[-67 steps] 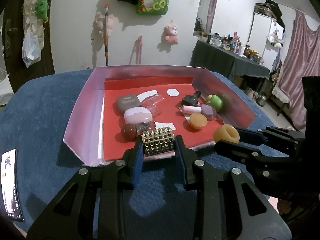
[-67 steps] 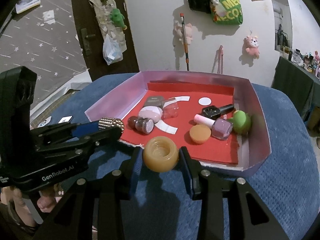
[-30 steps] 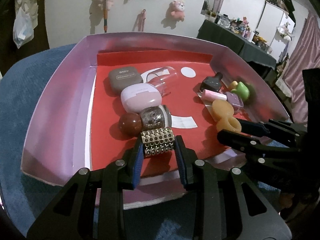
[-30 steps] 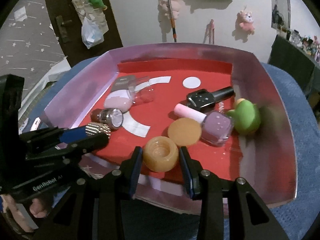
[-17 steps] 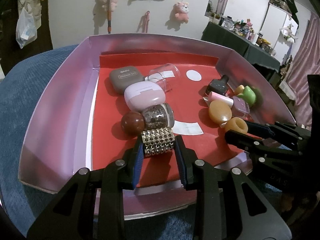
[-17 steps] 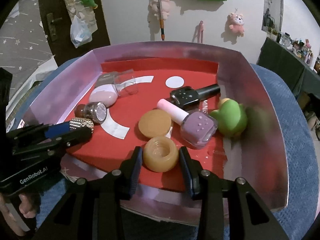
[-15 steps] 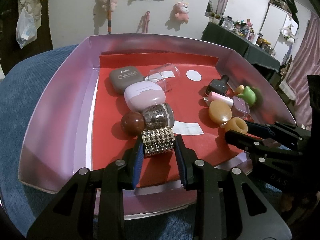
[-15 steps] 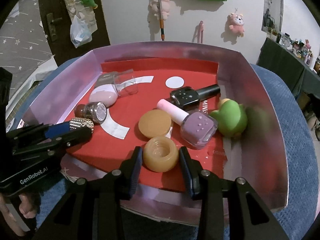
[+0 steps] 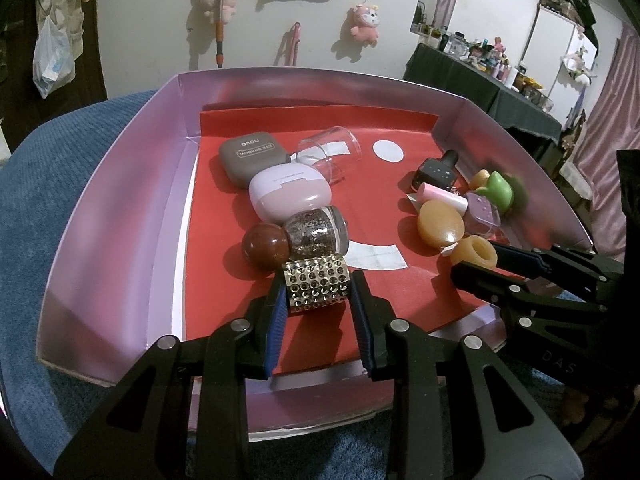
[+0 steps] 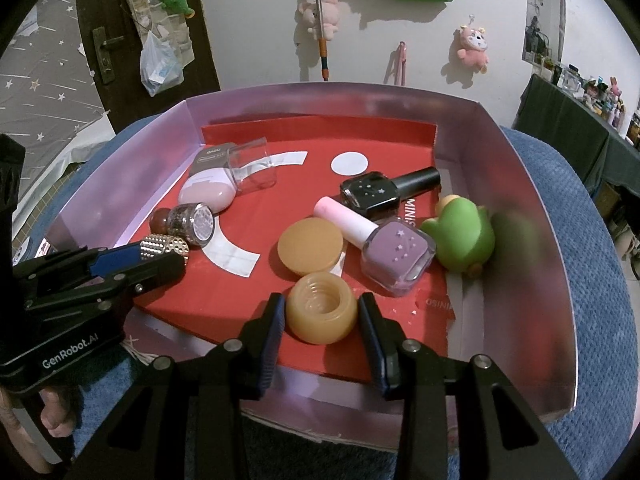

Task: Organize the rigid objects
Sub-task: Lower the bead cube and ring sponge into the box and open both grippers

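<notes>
Between the left gripper (image 9: 319, 295) jaws sits the studded gold cylinder (image 9: 315, 286), clamped.

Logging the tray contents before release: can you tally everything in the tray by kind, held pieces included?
Nail polish bottles: 2, black, lilac
Compact cases: 2, grey, pale pink
Amber jar parts: 2, flat lid, open ring-shaped base
Glitter jar with brown ball cap: 1
Gold studded cylinder: 1
Clear plastic cup: 1
Green rubber toy: 1
Total: 10
</notes>
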Action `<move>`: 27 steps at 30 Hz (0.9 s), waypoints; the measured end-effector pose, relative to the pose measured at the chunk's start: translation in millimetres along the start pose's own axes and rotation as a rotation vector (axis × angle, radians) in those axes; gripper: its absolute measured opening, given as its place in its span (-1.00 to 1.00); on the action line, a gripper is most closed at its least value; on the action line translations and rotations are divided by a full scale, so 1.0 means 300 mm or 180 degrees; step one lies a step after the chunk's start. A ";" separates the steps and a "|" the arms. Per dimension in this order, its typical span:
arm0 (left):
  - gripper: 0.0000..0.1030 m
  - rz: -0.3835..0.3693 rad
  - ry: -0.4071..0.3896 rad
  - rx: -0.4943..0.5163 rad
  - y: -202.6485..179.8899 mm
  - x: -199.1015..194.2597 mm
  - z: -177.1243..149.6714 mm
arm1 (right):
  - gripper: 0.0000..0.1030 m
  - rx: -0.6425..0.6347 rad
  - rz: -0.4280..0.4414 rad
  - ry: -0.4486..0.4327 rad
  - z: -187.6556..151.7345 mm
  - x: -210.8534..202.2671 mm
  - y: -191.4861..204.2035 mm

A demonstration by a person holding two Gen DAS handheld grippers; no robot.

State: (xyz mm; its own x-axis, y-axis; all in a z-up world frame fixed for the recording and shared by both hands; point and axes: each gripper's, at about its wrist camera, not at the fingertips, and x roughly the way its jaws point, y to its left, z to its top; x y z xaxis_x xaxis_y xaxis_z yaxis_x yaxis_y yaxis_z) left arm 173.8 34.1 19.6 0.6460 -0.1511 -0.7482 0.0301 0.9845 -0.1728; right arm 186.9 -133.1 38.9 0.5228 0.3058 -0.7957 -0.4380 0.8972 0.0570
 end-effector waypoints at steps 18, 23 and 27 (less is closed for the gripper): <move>0.15 0.0099 -0.0072 -0.0010 -0.015 -0.047 -0.007 | 0.06 0.0065 0.0087 -0.0130 -0.009 -0.080 0.012; 0.52 0.0226 -0.0274 0.0041 -0.032 -0.109 -0.010 | 0.26 0.0118 0.0105 -0.0254 -0.012 -0.129 0.012; 0.53 0.0238 -0.0330 0.0041 -0.036 -0.135 -0.012 | 0.36 0.0169 0.0116 -0.0347 -0.017 -0.161 0.009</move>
State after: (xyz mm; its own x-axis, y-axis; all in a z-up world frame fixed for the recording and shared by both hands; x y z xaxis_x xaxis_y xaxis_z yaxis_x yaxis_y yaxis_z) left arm 144.5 29.4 49.4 0.7221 -0.0679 -0.6884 -0.0118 0.9938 -0.1103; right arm 156.8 -147.1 74.6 0.5850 0.3687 -0.7224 -0.4203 0.8996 0.1187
